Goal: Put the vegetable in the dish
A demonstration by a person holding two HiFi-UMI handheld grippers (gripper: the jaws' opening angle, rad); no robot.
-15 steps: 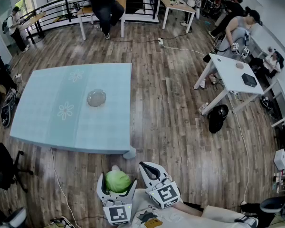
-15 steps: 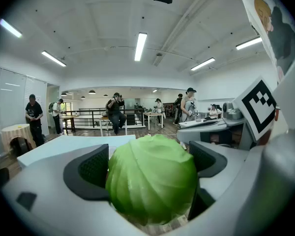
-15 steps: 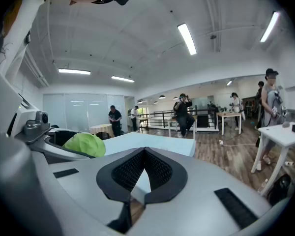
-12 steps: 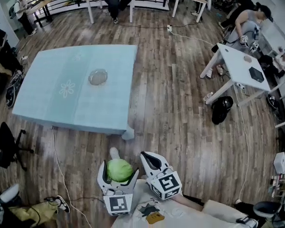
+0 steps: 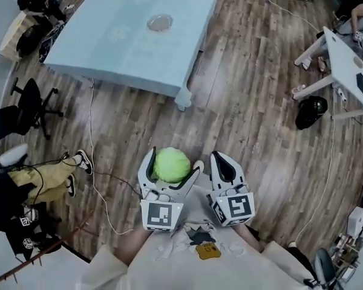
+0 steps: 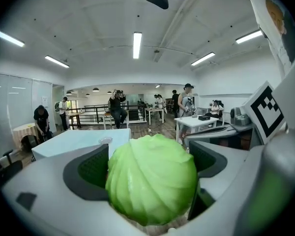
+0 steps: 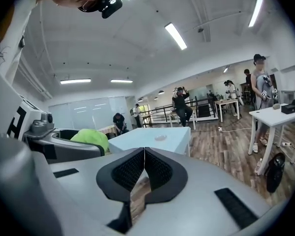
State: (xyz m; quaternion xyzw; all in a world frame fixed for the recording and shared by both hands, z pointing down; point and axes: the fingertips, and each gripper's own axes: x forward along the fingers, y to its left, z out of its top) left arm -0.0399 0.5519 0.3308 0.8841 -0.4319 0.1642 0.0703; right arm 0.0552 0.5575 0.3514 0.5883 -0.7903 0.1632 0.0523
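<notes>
Left claw (image 5: 172,161) is hovering over the wooden floor (image 5: 260,132), well short of the pale blue bench (image 5: 109,44), pinching the green cabbage (image 5: 171,166) between its wide-set jaws. Right claw (image 5: 220,159) is riding just beside it, jaws pressed together, empty. A glass dish (image 5: 160,22) is sitting near the bench's middle, well apart from the cabbage.

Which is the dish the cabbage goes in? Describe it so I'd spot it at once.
Find the large pale blue table on the wood floor, at the top of the head view. Near its middle sits a small round glassy dish. It is the only thing standing on that table.
</notes>
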